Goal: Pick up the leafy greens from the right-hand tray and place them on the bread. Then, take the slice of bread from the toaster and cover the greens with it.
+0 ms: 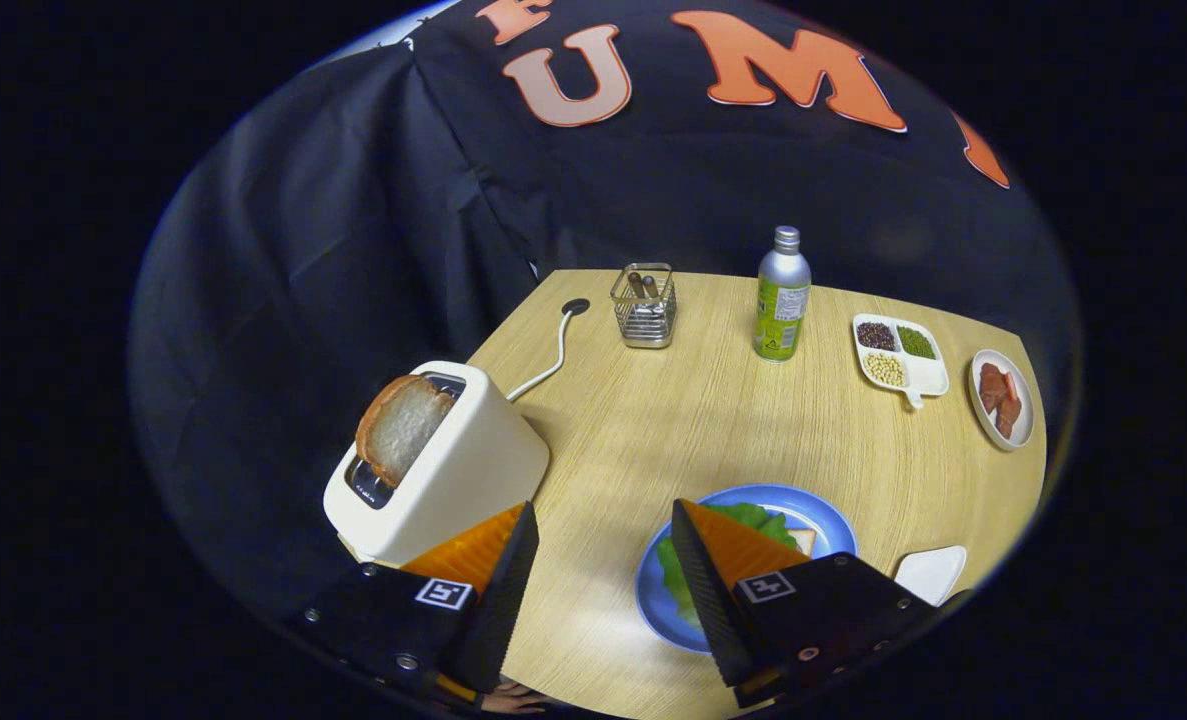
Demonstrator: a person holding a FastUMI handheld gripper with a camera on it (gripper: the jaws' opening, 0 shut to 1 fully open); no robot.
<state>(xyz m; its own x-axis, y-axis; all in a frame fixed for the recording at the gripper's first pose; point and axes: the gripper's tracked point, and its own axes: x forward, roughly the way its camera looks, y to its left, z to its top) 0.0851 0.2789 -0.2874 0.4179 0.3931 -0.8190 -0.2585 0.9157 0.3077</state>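
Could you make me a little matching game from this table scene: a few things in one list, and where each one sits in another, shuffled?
Things:
1. slice of bread
2. leafy greens
3. bottle
4. gripper

Places or states:
A. standing upright between the wire holder and the divided dish
B. open, holding nothing, above bare table
C. sticking up out of the toaster
D. lying on the blue plate

Pairs: 1-C, 2-D, 3-A, 4-B
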